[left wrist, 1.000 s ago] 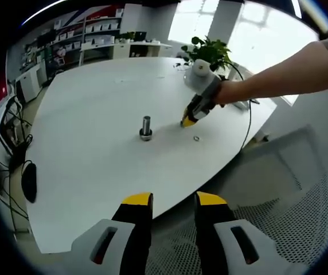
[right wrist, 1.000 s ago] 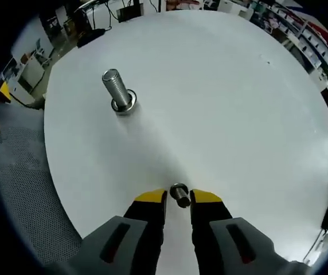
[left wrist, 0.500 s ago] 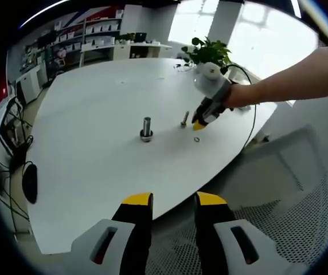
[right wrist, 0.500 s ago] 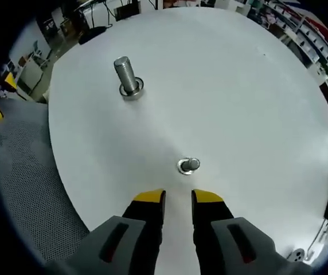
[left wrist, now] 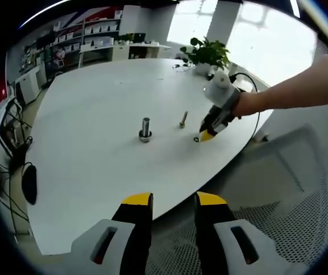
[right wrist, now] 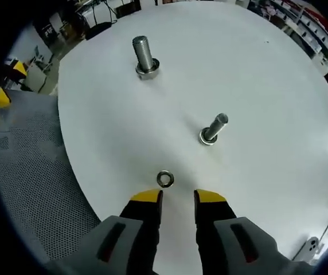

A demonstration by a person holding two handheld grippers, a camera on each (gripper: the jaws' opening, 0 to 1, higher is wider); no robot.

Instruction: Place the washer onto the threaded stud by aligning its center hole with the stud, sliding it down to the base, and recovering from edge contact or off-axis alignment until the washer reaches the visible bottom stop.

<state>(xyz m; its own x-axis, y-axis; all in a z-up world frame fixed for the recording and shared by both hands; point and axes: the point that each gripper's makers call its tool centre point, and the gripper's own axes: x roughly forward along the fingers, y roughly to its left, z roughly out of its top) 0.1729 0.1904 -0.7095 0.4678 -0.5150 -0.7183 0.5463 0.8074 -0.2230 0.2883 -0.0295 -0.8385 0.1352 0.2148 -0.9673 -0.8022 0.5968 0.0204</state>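
On the round white bench (right wrist: 256,69) the small flat steel washer (right wrist: 164,179) lies loose near the edge, just beyond the yellow tips of the right tongs (right wrist: 178,197), which stand released with nothing between them; in the left gripper view those right tongs (left wrist: 207,136) hover right beside the washer (left wrist: 196,138). Farther in stand two fasteners: a thin upright threaded steel stud (right wrist: 213,129) with a ring at its foot, close to the washer, and a thicker steel bolt (right wrist: 144,56) at the far left. The left tongs (left wrist: 174,200) hang released off the bench's near edge, well apart from everything. The step in hand looks like reaching for the washer, not yet gripped. The next move calls for lowering the tips astride the washer's rim, clenching, then lifting it level toward the stud's top.
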